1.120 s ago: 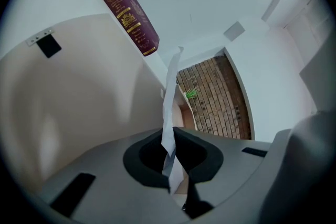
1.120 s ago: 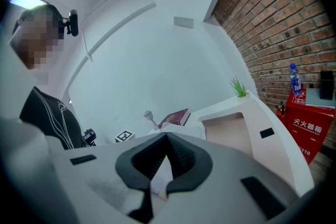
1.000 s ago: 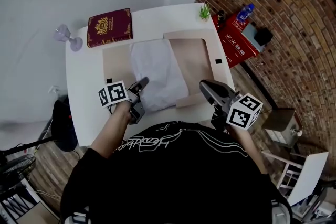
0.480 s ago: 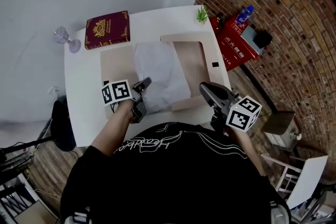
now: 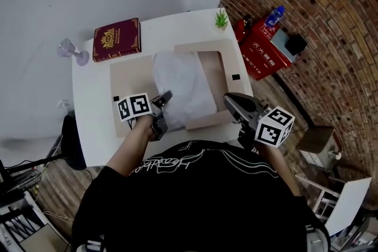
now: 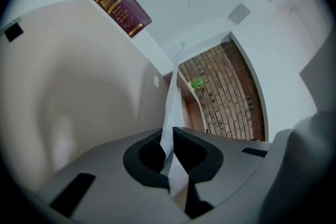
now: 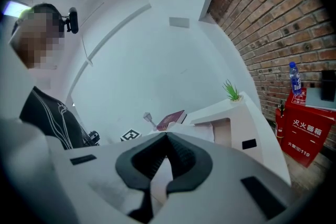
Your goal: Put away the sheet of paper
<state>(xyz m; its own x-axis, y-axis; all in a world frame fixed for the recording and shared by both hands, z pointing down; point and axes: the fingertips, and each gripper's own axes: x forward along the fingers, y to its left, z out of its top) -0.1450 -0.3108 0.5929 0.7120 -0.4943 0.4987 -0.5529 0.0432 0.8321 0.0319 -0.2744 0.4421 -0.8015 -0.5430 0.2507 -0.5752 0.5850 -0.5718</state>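
Note:
A white sheet of paper (image 5: 183, 82) lies across an open beige folder (image 5: 127, 77) on the white table (image 5: 91, 121). My left gripper (image 5: 165, 97) is at the sheet's near left corner and is shut on it. In the left gripper view the paper (image 6: 170, 107) runs edge-on out of the closed left gripper (image 6: 170, 131). My right gripper (image 5: 229, 100) hovers at the folder's near right corner. In the right gripper view the tips of the right gripper (image 7: 167, 135) meet, and I see nothing between them.
A maroon book (image 5: 116, 39) and a clear goblet (image 5: 71, 51) sit at the table's far left, a small green plant (image 5: 221, 19) at the far right. On the floor to the right stand a red box (image 5: 263, 47) and a blue bottle (image 5: 275, 13), by the brick wall.
My left gripper has shifted a little to the right over the folder with the paper's corner in it. The right gripper has hardly moved.

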